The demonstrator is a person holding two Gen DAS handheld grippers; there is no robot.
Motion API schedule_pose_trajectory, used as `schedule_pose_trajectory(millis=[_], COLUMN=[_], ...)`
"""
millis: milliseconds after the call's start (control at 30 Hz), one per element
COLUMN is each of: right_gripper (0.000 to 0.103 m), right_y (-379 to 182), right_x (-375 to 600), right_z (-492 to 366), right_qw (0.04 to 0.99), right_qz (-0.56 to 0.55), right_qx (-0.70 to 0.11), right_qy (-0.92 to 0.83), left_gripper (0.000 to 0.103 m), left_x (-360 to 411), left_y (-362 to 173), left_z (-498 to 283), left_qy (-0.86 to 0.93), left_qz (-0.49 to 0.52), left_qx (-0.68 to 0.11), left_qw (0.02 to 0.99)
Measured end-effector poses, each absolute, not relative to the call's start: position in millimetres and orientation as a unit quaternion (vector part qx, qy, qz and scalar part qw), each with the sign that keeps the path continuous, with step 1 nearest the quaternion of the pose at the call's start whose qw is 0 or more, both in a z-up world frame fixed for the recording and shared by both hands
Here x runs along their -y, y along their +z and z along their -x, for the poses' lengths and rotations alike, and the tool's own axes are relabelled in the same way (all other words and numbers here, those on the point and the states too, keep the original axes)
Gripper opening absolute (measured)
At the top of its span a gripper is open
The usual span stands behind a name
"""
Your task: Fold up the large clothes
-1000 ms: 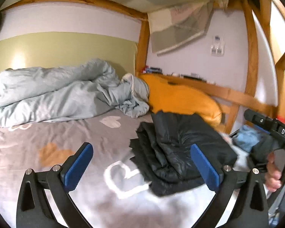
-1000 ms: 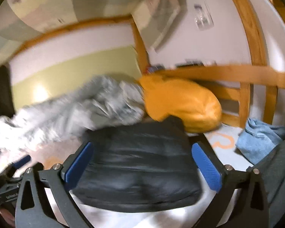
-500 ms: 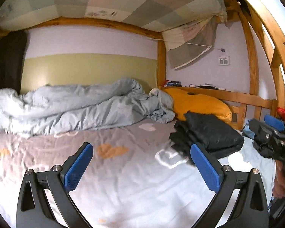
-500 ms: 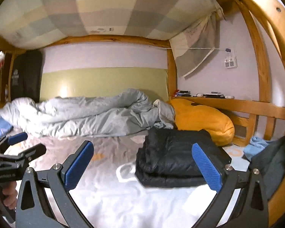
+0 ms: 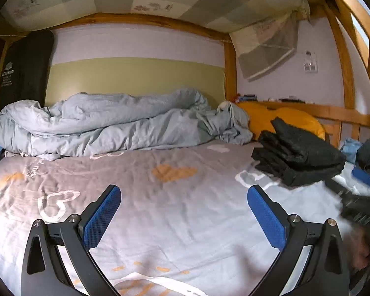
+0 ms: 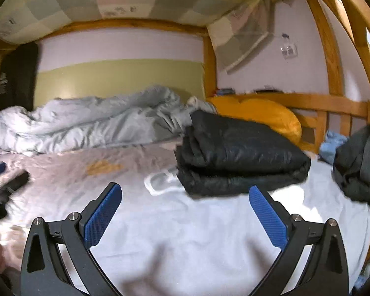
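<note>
Gaping empty above the bedsheet: left claw, right claw.

The folded jacket is black with a light shine. The bed sheet is grey with orange and white heart outlines. The crumpled duvet is pale blue-grey, the pillow mustard yellow. The gripper pads are blue. A dark, perhaps grey-green, garment lies at right.

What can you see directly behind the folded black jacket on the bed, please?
Behind the folded black jacket lies an orange pillow against the wooden rail; the pillow's lower front is covered by the jacket.
</note>
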State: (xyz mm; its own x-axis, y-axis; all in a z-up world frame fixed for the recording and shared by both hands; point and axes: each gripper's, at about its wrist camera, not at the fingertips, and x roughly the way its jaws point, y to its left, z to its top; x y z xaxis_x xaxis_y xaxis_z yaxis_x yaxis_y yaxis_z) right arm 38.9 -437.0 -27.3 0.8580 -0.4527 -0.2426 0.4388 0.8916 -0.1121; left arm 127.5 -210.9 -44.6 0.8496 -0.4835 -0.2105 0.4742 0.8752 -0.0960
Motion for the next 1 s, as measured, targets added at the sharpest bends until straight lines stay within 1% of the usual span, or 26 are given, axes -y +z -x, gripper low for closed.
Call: schedule_pose_trajectory(millis=[67,133,333,1000], right_gripper=[0.103,0.103,0.103,0.103], right_y=[-33.7,-32.7,-33.1,-34.3], right_x=[436.9,436.4,433.7,437.4], right_z=[-45.3,-44.2,-45.3,-46.7], right_qw=[0.96,0.96,0.958,0.956], right_qz=[0.032,0.033,0.044,0.031], right_qx=[-0.147,-0.141,-0.14,-0.146], right_qy=[-0.238,-0.239,-0.245,-0.252], left_gripper=[0.103,0.103,0.103,0.103], left_x=[214.8,217.6,207.7,209.3], left_y=[-43.3,-43.3,-43.6,-43.7], left_z=[-124.1,-122.7,-130.4,-125.9], left_qy=[-0.248,-0.247,-0.241,-0.24], left_qz=[0.009,0.0,0.027,0.017], left_qx=[-0.109,-0.108,-0.12,-0.118], left_qw=[0.963,0.963,0.963,0.963])
